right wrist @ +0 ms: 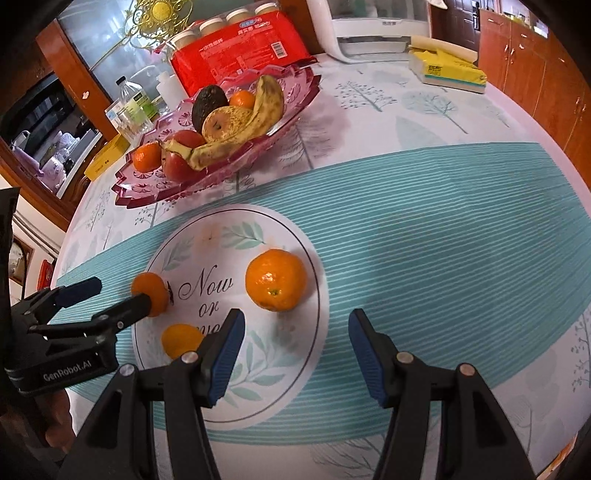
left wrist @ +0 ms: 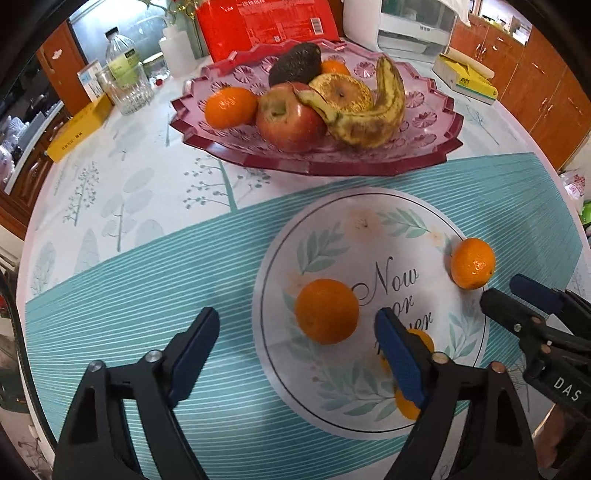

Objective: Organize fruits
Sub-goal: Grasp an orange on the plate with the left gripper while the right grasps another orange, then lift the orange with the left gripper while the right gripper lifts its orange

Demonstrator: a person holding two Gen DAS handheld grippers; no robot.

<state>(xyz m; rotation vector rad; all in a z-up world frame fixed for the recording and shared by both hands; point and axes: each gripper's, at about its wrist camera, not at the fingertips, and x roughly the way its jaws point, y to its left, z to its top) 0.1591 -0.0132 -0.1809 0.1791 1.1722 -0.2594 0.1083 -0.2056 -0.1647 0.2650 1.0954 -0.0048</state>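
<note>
Three tangerines lie on the printed white circle (left wrist: pixel 369 229) of the tablecloth: one (left wrist: pixel 327 311) just ahead of my open left gripper (left wrist: pixel 297 325), one (left wrist: pixel 472 263) at the circle's right rim, one (left wrist: pixel 410 373) partly hidden behind my left gripper's right finger. In the right wrist view they are the large one (right wrist: pixel 276 279), a left one (right wrist: pixel 149 290) and a near one (right wrist: pixel 181 339). My right gripper (right wrist: pixel 295 325) is open and empty, near the large tangerine. A pink glass fruit dish (left wrist: pixel 424 158) (right wrist: pixel 147 194) holds an apple, tangerines, a banana and an avocado.
Behind the dish stand a red package (left wrist: pixel 266 26), a glass jar (left wrist: pixel 125 88), a bottle (left wrist: pixel 120 48) and a yellow box (left wrist: pixel 79 127). A yellow tissue pack (right wrist: pixel 448 72) lies at the far right. A white appliance (right wrist: pixel 369 26) stands at the back.
</note>
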